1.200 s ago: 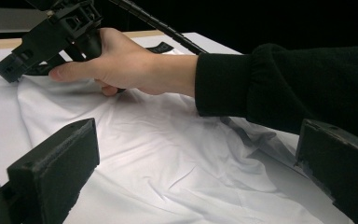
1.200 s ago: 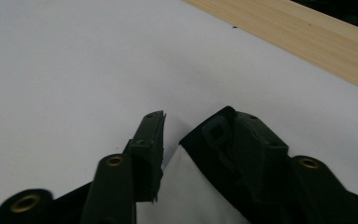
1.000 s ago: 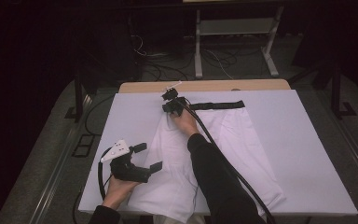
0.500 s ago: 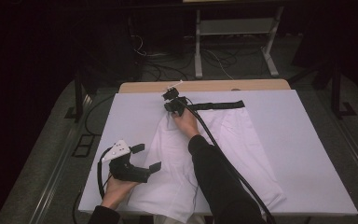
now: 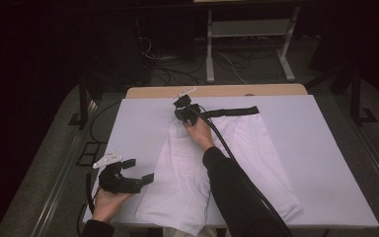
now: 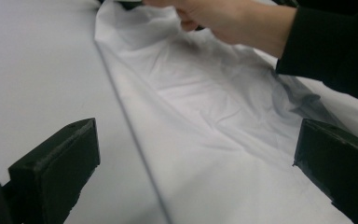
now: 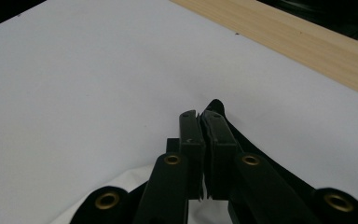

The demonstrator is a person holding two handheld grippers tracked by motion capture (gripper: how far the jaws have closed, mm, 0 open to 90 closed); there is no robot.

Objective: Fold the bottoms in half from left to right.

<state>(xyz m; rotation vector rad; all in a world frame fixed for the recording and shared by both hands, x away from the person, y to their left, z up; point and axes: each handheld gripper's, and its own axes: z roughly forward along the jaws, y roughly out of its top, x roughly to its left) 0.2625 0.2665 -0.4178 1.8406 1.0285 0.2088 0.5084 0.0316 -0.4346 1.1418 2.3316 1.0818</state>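
Note:
A white garment [image 5: 227, 163] with a black waistband [image 5: 232, 111] lies flat on the white table cover [image 5: 325, 163]. My right gripper [image 5: 181, 112] is at the far left end of the waistband and shut on its corner. In the right gripper view the jaws [image 7: 200, 119] are pressed together with the black band's tip [image 7: 216, 104] poking out past them. My left gripper [image 5: 140, 169] stands open near the table's front left, just left of the garment's near edge. In the left gripper view the garment [image 6: 205, 121] lies between and beyond the wide-open jaws [image 6: 196, 163].
A bare wooden strip [image 5: 217, 91] of table shows beyond the cover's far edge. The right arm's black sleeve [image 5: 232, 192] and cable cross the garment. Cables and a metal stand [image 5: 246, 44] are on the dark floor behind.
The right gripper has shifted slightly at the waistband's corner, still shut on it. The left gripper has hardly moved and stays open.

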